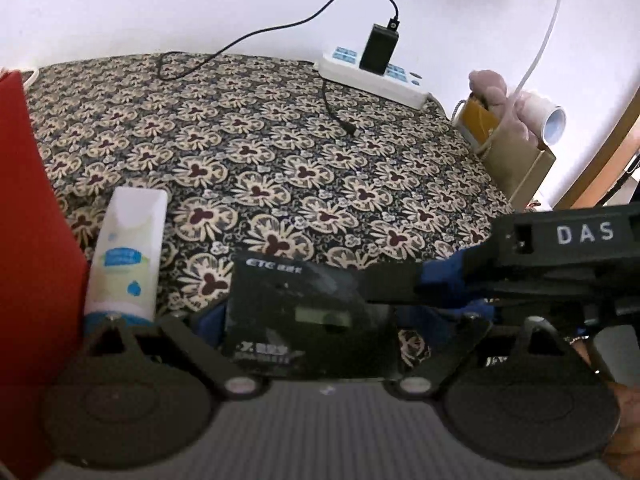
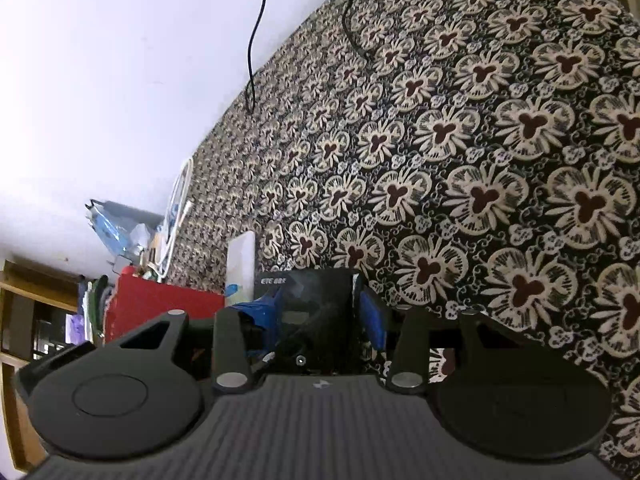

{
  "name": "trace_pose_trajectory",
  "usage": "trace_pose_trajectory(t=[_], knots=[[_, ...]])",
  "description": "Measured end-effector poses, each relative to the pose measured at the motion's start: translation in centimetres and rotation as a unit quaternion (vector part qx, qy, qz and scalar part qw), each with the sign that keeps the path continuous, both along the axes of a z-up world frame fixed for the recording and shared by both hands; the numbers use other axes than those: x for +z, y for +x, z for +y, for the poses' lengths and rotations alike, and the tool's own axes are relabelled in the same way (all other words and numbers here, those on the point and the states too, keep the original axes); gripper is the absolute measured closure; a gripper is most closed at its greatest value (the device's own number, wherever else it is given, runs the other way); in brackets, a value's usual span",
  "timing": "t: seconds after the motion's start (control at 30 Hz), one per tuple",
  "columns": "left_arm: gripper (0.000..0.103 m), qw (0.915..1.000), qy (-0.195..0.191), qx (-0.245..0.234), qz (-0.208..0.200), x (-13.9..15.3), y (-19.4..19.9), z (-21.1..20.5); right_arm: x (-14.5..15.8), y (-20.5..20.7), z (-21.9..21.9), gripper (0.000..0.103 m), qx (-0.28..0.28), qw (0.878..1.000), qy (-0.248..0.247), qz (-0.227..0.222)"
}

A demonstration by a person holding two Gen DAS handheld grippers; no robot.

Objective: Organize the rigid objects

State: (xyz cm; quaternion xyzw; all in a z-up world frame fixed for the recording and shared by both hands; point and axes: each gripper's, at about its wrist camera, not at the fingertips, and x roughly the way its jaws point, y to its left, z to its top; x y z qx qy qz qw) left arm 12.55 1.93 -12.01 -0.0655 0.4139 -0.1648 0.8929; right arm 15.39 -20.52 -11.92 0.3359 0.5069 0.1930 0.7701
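Lying flat on the patterned cloth [image 1: 280, 152], the black ETC device [image 1: 308, 312] sits at 6 o'clock in the left wrist view, between the blue pads of the left gripper [image 1: 316, 322]; its near edge is cut off by the gripper body, and its small screen is too dim to read; the left pads are mostly hidden behind the device, so I cannot tell whether they pinch it or merely flank it. At 3 o'clock the right gripper [image 1: 408, 288] reaches in, one finger lying over the device's right edge; in the right wrist view the device [image 2: 316, 312] stands between that gripper's blue pads [image 2: 370, 316], which press against its sides. A white tube [image 1: 128, 256] lies just beside the device at 9 o'clock, its cap end partly hidden; a red box [image 1: 32, 220] beyond it is cut off by the frame. At 1 o'clock a power strip [image 1: 372, 76] carries a black charger [image 1: 379, 48]; its cable [image 1: 248, 36] loops across the cloth. A beige bag [image 1: 516, 160] at 3 o'clock holds blurred pink things.
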Motion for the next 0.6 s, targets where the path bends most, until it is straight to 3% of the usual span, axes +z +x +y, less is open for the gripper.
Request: trace_pose_trajectory(t=[0.13, 0.27, 0.37, 0.6], knots=[[0.024, 0.9999, 0.014, 0.001, -0.004, 0.1, -0.4, -0.2, -0.6, 0.0, 0.6, 0.073, -0.002, 1.0, -0.004, 0.006], [0.025, 0.9999, 0.013, 0.002, 0.0, 0.2, -0.6, -0.1, -0.6, -0.4, 1.0, 0.073, -0.005, 1.0, -0.009, 0.001], [0.033, 1.0, 0.0, -0.004, 0.007, 0.4, -1.0, 0.0, -0.7, -0.9, 0.8, 0.074, -0.009, 1.0, -0.009, 0.001], [0.036, 0.9994, 0.017, -0.029, 0.007, 1.1, -2.5, -1.6, -0.7, -2.9, -0.7, 0.074, -0.03, 0.999, -0.009, 0.002]])
